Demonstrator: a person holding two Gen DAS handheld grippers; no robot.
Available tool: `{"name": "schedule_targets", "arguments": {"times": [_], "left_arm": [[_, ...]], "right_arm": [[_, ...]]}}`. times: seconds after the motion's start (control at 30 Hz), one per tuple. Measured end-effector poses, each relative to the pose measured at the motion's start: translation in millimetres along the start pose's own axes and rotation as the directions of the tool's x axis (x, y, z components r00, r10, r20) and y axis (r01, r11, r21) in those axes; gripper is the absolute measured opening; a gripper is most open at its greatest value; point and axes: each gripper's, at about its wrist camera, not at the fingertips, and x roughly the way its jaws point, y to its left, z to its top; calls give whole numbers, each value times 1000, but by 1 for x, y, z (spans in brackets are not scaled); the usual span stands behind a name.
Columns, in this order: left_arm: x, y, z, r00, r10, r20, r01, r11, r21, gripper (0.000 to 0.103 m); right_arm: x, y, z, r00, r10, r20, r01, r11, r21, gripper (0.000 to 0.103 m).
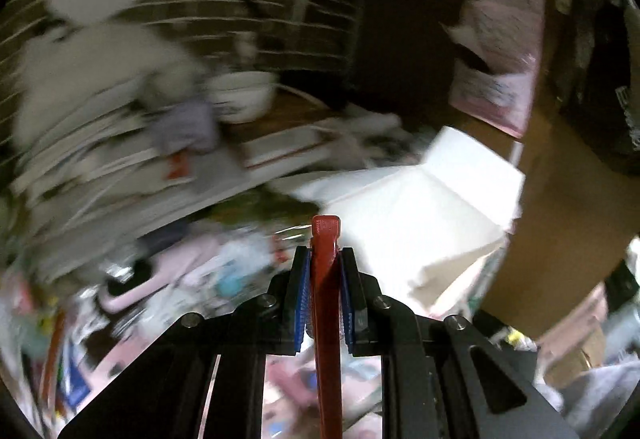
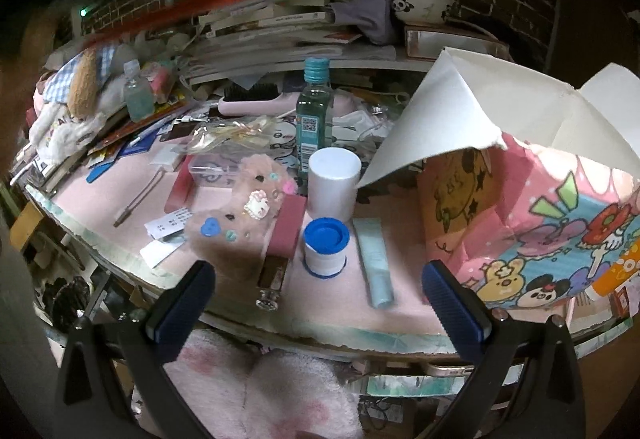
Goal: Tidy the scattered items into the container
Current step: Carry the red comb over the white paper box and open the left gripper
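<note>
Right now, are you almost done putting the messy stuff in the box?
Not nearly. I can't see anything inside the cartoon box yet. The left gripper is shut on a red stick. The right gripper is open and holds nothing. The blue-lidded jar, white cylinder and green bottle wait on the table.

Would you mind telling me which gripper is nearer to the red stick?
Left. The left gripper has its jaws shut on the red stick. The right gripper hovers open at the desk edge, before the blue-lidded jar, with no red stick between its jaws.
</note>
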Motion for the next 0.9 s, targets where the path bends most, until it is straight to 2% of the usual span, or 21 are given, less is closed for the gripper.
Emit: {"name": "schedule_targets", "arguments": {"times": [0.07,0.17,0.27,0.37,0.47,0.67,0.73,0.8,0.83,0.87,0.9], "left_arm": [[20,-21,20,997,-49,-63,53,997,53,9],[54,-49,41,985,-66,-161,86,989,118,9],[90,-68,51,959,-86,-270,129,981,144,9],[117,-80,52,939,-74,-336,134,978,159,9],[140,-85,54,924,-50,-380,123,978,171,9],[161,-88,43,905,3,-425,87,978,192,9],[163,-86,39,903,32,-429,59,979,197,9],[159,-87,36,910,37,-413,54,977,205,11],[156,-87,36,915,41,-402,50,976,214,20],[155,-88,36,919,53,-391,38,974,223,37],[152,-88,36,925,71,-374,22,971,238,47]], "right_arm": [[0,-2,-1,1000,8,1,-8,1000,6,103],[0,-6,-3,1000,19,-1,-19,1000,13,103],[2,-10,-5,999,34,-9,-34,999,26,103],[3,-14,-7,999,43,-13,-42,999,33,103],[3,-19,-9,999,52,-12,-52,998,43,103],[5,-25,-11,997,73,-18,-72,996,52,103],[6,-26,-12,997,73,-19,-72,996,53,103],[7,-27,-13,997,71,-21,-70,996,54,103],[8,-28,-13,997,73,-22,-72,996,55,103],[8,-29,-13,997,75,-22,-73,996,57,103],[9,-29,-14,997,75,-22,-74,996,59,103]]}}
